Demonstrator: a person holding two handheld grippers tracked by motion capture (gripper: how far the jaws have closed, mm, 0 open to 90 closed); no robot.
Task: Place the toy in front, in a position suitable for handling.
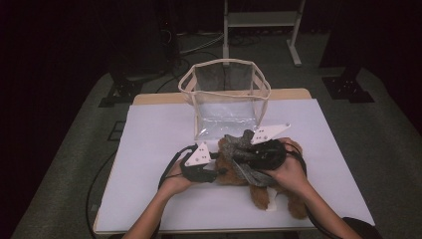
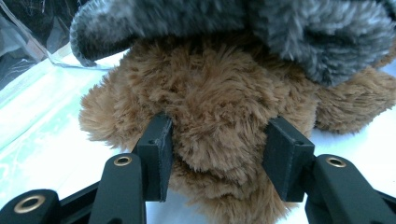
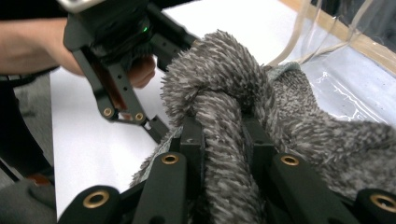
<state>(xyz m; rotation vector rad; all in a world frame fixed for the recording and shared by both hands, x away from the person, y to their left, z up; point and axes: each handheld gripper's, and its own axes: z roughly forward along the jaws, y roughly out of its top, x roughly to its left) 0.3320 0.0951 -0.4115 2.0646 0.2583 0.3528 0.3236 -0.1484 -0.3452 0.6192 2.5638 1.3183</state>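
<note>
Both grippers clamped, side by side near the table's front.
Left gripper (image 1: 217, 171) jaws pinched; right gripper (image 1: 239, 152) squeezed tight, forearms entering from below.

Lab or studio – dark curtained surround, white-covered table (image 1: 149, 149), metal stand legs (image 1: 259, 30), floor cables (image 1: 199, 45).

Clear bag (image 1: 226, 94) with cream trim stands open and upright at the far middle of the table (image 1: 149, 149); its clear wall shows in the left gripper view (image 2: 28, 42). White cover on the table. Pale frame (image 1: 261, 22) on the floor beyond
</note>
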